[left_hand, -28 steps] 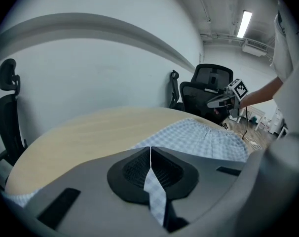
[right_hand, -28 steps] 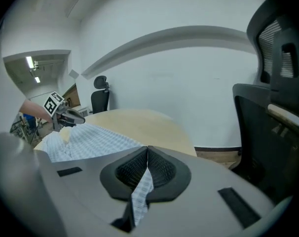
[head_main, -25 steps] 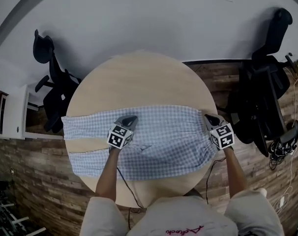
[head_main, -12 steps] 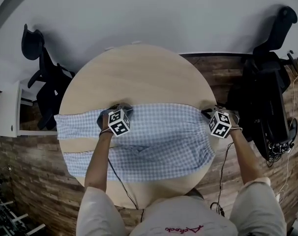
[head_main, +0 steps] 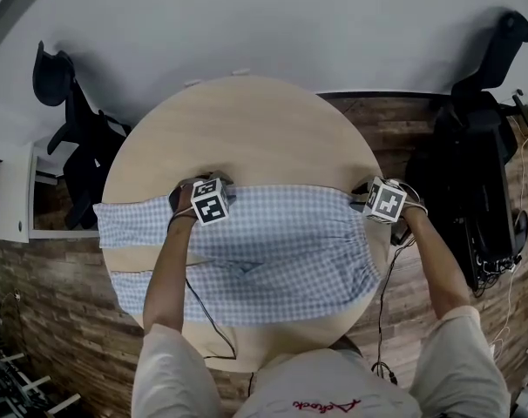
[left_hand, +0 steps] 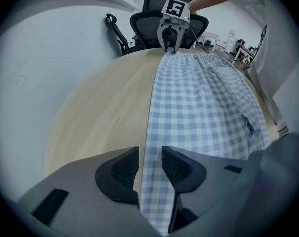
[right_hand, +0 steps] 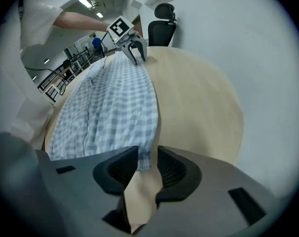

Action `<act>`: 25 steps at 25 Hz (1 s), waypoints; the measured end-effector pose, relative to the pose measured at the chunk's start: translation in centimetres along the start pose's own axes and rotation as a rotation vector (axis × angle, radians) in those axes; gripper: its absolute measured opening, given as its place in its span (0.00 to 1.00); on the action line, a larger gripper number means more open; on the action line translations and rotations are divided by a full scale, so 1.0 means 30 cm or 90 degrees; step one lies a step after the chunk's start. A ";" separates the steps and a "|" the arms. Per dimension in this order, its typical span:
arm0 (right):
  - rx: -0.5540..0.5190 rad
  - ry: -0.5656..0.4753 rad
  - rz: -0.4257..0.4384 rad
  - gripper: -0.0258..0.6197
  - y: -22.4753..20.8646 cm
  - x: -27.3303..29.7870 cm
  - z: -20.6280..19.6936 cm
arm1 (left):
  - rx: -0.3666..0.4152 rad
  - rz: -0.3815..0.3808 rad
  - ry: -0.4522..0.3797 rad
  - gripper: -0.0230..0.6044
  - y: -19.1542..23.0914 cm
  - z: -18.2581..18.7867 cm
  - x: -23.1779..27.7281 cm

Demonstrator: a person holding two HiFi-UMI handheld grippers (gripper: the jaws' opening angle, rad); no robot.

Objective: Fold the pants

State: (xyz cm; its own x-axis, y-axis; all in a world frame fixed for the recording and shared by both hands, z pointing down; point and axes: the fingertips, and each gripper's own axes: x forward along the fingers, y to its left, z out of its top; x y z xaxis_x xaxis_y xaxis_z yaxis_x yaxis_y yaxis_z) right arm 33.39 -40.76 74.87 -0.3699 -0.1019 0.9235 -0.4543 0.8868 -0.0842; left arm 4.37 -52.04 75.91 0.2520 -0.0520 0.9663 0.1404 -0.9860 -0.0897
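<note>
Left tool (left_hand: 150,167): released. Its jaws are opening, and the far long edge of the blue-and-white checked cloth pants (left_hand: 199,102) runs between the ribbed pads without being pinched. The tool points steeply down at the desk.

Right tool (right_hand: 148,169): also let go, with its jaws opening. A corner of the gathered waistband lies loose in the gap, with bare wood under it.

Tools from above: the left tool (head_main: 199,190) stands at the far edge of the pants (head_main: 281,251), about mid-length. The right tool (head_main: 368,203) stands at the far waistband corner, near the desk's right rim.

Hard to see: in the head view each marker cube covers its own jaw tips. The person's left forearm (head_main: 170,273) crosses part of the cloth. In the right gripper view, the tool body cuts off the lower waistband.

Pants position: spread flat across the near half of the round light wooden desk (head_main: 247,138), waistband to the right. The two legs run left, and their ends overhang the left rim. A small crease sits near the middle.

Each tool from the other: the right tool (left_hand: 170,51) and the left tool (right_hand: 138,59) both stand at the same far edge of the pants (right_hand: 120,102).

Around: one black office chair (head_main: 477,164) to the right of the desk and another (head_main: 77,138) to the left, on a wood-pattern floor (head_main: 55,320).
</note>
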 end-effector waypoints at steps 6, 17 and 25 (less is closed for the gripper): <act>-0.018 0.025 0.047 0.18 0.013 0.028 -0.009 | -0.024 -0.071 0.020 0.23 -0.007 -0.017 0.018; -0.055 0.017 0.048 0.12 0.029 -0.005 0.004 | -0.015 -0.095 0.037 0.10 -0.012 -0.016 0.008; -0.071 0.002 -0.013 0.12 0.036 -0.090 0.014 | -0.022 -0.020 -0.005 0.10 -0.033 -0.003 -0.131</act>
State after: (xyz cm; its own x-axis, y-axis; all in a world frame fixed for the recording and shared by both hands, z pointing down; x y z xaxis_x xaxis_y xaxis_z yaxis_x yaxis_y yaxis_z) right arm 33.55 -39.71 72.13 -0.3592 -0.1197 0.9256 -0.3692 0.9291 -0.0231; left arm 3.14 -50.88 72.23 0.2560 -0.0202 0.9665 0.1150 -0.9920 -0.0512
